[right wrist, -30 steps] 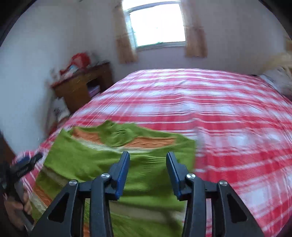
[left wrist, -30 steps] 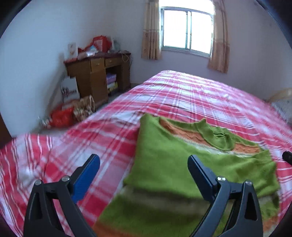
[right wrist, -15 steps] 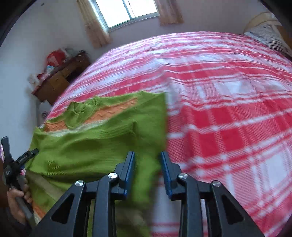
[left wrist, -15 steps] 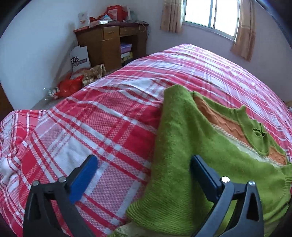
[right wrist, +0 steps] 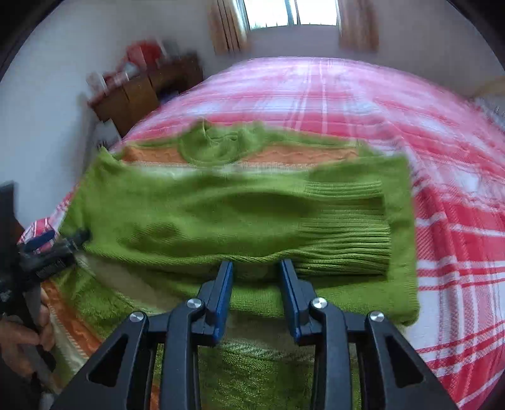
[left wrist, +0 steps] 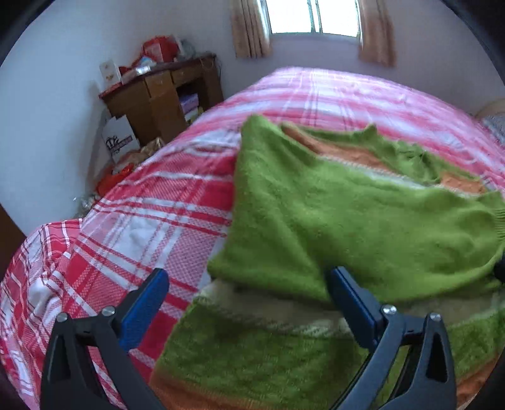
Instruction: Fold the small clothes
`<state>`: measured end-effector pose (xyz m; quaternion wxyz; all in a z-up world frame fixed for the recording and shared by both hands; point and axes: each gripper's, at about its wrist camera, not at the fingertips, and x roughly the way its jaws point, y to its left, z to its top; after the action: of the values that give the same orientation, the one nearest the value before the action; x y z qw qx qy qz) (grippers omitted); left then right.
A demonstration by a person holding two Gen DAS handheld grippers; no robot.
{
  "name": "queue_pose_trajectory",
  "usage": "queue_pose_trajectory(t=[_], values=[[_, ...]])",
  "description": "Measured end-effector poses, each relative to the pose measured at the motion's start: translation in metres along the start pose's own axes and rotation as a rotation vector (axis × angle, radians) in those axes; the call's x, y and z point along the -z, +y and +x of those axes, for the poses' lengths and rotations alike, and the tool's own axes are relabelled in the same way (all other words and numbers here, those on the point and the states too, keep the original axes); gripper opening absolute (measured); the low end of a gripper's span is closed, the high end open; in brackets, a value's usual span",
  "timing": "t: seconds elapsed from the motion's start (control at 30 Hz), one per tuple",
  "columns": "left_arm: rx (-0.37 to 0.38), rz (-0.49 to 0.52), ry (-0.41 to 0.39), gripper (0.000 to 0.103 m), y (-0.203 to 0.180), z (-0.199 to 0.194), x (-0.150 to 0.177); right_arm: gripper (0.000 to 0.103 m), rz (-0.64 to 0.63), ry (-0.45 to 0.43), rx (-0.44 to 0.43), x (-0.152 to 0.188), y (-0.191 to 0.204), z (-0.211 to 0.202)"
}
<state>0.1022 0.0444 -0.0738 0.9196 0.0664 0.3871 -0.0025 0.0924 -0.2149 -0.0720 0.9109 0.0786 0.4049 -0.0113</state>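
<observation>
While spread flat, sweater [left wrist: 347, 220] [right wrist: 221, 214]: green knit with orange and cream bands; lies on the bed [left wrist: 157, 205] [right wrist: 442, 157] by the near edge, closer to the near left corner than to the right edge.
Collar: points toward the far edge of the bed.
Sleeves: both folded inward over the chest; ribbed cuff of one lies on top, toward the right side of the garment.
Hem: nearest the bed's near edge, under both tools.
Left tool [left wrist: 247, 277] [right wrist: 47, 249]: fingers wide apart, nothing clamped; hangs over the left side of the sweater, one blue pad above the plaid cover, the other above the folded green layer.
Left tool contact: cannot tell whether either pad touches the cloth.
Right tool [right wrist: 255, 268]: fingers a narrow gap apart, just been opening; tips right at the lower edge of the folded sleeve layer.
Right tool grip: cloth visible in the gap lies beneath the fingers and is not pinched by the pads.
Hand [right wrist: 22, 334]: wrapped round the left tool's handle, at the near left of the sweater.
Bed cover: red, pink and white plaid, bare from the sweater to the far and right edges.
Wooden table [left wrist: 157, 94]: against the wall beyond the bed's left edge, top piled with red and white items.
White bag [left wrist: 120, 138]: on the floor, leaning beside the wooden table.
Window [left wrist: 312, 15]: in the wall past the bed's far edge, curtains drawn to each side.
Sharpness: both views motion-blurred.
</observation>
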Motion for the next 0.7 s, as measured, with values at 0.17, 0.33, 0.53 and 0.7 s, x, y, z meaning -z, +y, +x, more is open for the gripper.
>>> queue_pose_trajectory(t=[0.17,0.33,0.53,0.7], values=[[-0.030,0.068,-0.026,0.103,0.000,-0.027,0.007,0.038,-0.030,-0.059,0.040,0.025,0.000,-0.053],[0.020,0.084,-0.110,0.103,0.003,-0.074,0.023,0.048,0.004,-0.269,0.069,0.051,-0.015,-0.149],[0.055,0.136,-0.181,0.103,-0.002,-0.123,0.045,0.058,0.035,-0.339,0.064,0.092,-0.032,-0.229],[0.129,0.138,-0.194,0.103,0.004,-0.150,0.066,0.058,0.050,-0.317,0.073,0.131,-0.042,-0.263]])
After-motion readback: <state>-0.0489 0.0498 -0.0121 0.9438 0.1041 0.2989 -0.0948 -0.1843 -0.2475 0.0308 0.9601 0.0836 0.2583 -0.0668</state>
